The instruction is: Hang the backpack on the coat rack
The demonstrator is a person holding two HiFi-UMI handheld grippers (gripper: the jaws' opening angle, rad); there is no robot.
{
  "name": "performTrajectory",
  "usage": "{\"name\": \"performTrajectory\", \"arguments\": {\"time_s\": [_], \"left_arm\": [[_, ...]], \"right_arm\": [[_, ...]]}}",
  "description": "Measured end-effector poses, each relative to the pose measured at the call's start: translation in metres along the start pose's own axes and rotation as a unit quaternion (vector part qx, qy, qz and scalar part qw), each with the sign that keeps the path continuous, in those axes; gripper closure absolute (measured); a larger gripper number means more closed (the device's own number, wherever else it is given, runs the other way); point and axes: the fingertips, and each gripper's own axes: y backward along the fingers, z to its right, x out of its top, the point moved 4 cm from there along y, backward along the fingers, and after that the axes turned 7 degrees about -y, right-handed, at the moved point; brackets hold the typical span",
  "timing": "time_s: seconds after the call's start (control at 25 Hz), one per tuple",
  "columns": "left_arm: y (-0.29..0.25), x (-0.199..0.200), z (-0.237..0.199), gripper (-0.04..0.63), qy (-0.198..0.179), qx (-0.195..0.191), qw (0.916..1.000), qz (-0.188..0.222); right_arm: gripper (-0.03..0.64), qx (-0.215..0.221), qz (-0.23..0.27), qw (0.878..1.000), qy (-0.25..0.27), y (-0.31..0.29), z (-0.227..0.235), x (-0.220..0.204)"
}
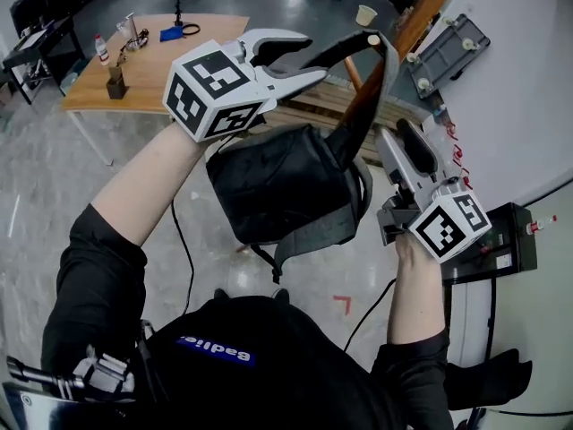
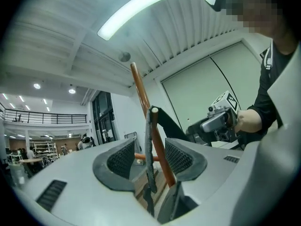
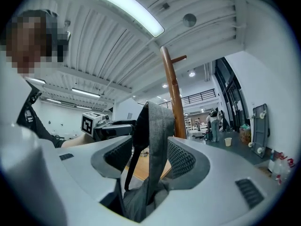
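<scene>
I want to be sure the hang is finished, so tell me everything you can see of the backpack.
The backpack is dark grey to black soft fabric, with a bulging body and grey-edged straps. One strap is looped over a peg of the wooden coat rack, and the body hangs below it, off the floor. Strap webbing passes between the jaws of the left gripper and the right gripper. Both are open, and no pad presses on it.
</scene>
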Motion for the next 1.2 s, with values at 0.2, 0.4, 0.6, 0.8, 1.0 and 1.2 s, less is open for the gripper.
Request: {"name": "performTrajectory", "arguments": {"time_s": [0.2,0.4,0.6,0.8,1.0,1.2], "left_arm": [[0.048,0.017,0.038,0.401,0.002,0.064,0.9973,0.038],[0.070,0.015,0.118,0.402,0.005,0.109,0.9940,0.008],[0.085,0.011,0.195,0.402,0.047,0.192,0.9798,-0.028],[0.082,0.004,0.285,0.403,0.118,0.233,0.9653,-0.014],[0.081,-0.007,0.369,0.497,0.178,0.237,0.9550,-0.013],[0.084,-0.013,0.412,0.586,0.228,0.212,0.9501,-0.002]], "right_arm": [[0.397,0.040,0.026,0.999,0.009,0.040,-0.032,-0.009],[0.397,0.094,0.017,0.995,0.010,0.090,-0.042,-0.041],[0.399,0.155,-0.017,0.988,-0.001,0.138,-0.031,-0.080],[0.399,0.206,-0.040,0.977,0.018,0.189,-0.037,-0.116],[0.497,0.239,-0.053,0.969,-0.036,0.238,-0.057,-0.156],[0.607,0.233,-0.066,0.967,-0.083,0.265,-0.077,-0.185]]}}
